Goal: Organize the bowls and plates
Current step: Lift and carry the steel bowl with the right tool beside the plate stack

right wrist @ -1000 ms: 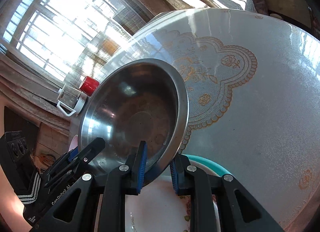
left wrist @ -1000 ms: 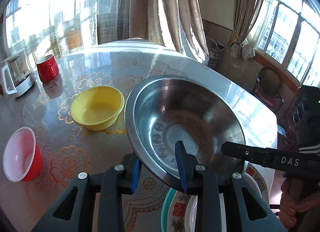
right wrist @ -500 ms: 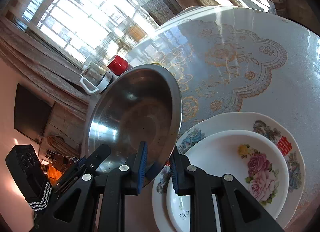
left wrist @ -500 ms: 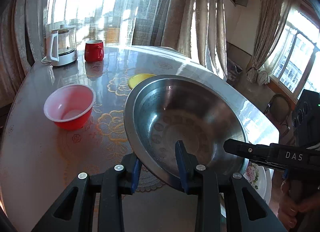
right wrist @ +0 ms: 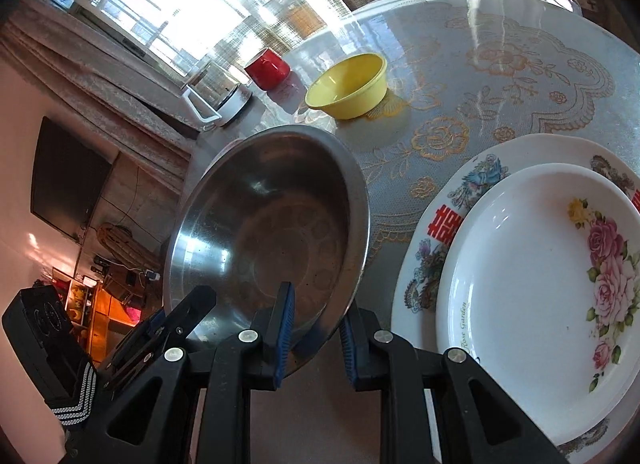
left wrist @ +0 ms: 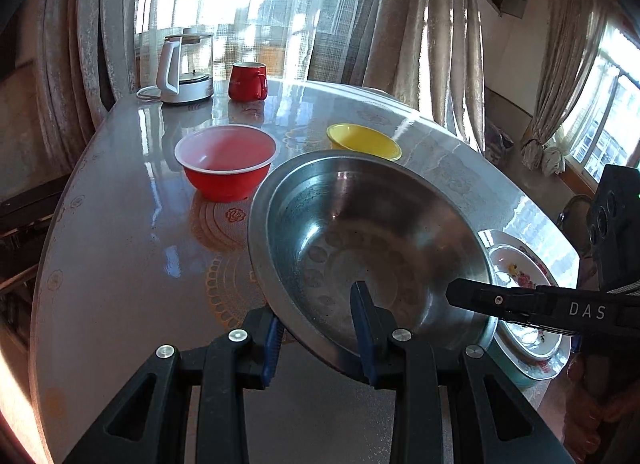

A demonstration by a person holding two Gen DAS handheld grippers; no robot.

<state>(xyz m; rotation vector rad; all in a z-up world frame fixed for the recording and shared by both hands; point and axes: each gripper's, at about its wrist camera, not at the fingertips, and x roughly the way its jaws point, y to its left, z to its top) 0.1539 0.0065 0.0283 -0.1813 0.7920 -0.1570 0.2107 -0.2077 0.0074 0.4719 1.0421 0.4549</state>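
A wide steel bowl (left wrist: 360, 232) (right wrist: 264, 232) hangs above the table, gripped on two sides of its rim. My left gripper (left wrist: 318, 338) is shut on the near rim, one pad inside and one outside. My right gripper (right wrist: 314, 330) is shut on the opposite rim; its black finger shows in the left wrist view at the bowl's right side. A red bowl (left wrist: 226, 161) and a yellow bowl (left wrist: 363, 141) (right wrist: 347, 87) stand on the table beyond. To the right lies a stack of floral plates (right wrist: 536, 272) (left wrist: 524, 304).
A glass kettle (left wrist: 185, 67) (right wrist: 216, 93) and a red mug (left wrist: 247, 81) (right wrist: 267, 68) stand at the table's far edge by the curtained window. The round table (left wrist: 120, 264) wears a lace-patterned cover. A person's hand (left wrist: 600, 424) shows at the lower right.
Both grippers have carried the steel bowl sideways off the plate stack. The stack now lies clear to the right, and the red bowl, kettle and mug have swung into the left view.
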